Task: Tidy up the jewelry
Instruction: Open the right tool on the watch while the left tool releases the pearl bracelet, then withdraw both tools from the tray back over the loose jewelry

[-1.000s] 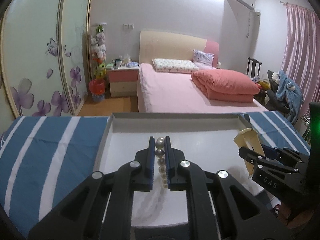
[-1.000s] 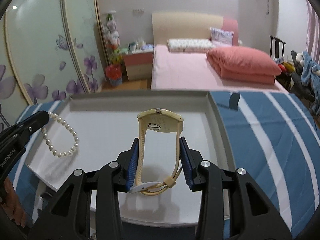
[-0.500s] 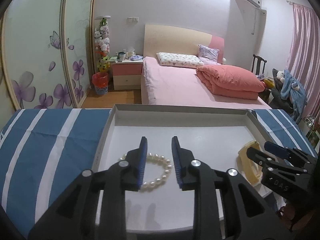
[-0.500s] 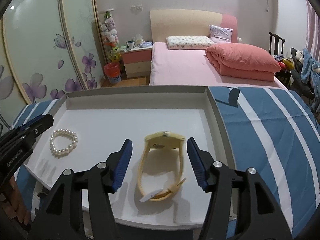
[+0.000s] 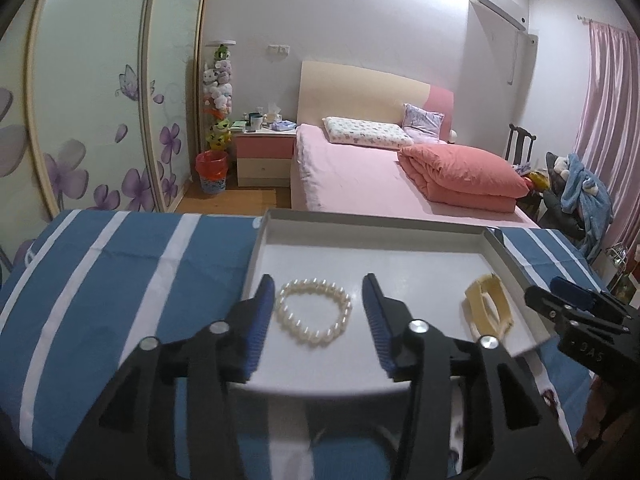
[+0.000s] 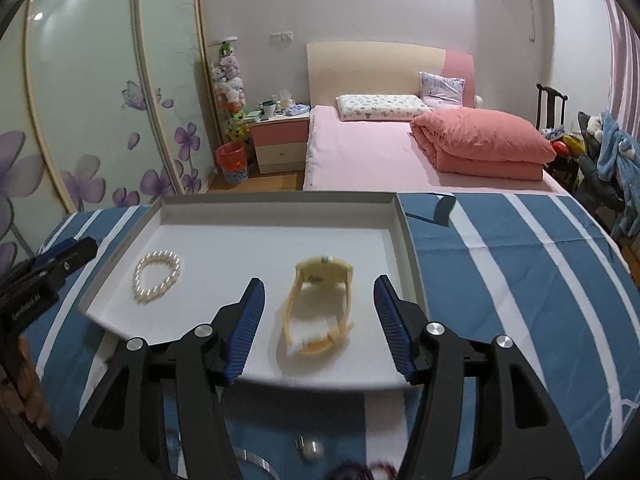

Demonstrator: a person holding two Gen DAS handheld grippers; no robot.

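A pearl bracelet [image 5: 290,320] lies flat on the floor of a shallow white tray [image 5: 360,256], on its left side. My left gripper [image 5: 317,280] hovers just behind it. Its jaws are opening and the blue pads stand apart from the beads. In the right wrist view a pale yellow watch [image 6: 324,272] lies on the right half of the tray [image 6: 272,240], with the bracelet [image 6: 138,280] to its left. My right gripper [image 6: 319,280] stands open behind the watch without touching it. Each gripper also shows at the edge of the other's view.
The tray rests on a blue and white striped cloth [image 6: 520,280]. A small round bead [image 6: 312,450] lies on the cloth close under the right gripper. A hand [image 6: 24,380] shows at the left edge. Beyond the table are a pink bed [image 5: 360,176] and sliding wardrobe doors.
Both grippers have let go. The left released the pearl bracelet and the right released the watch, which now lie on the tray. Both grippers pulled back and spread wider.
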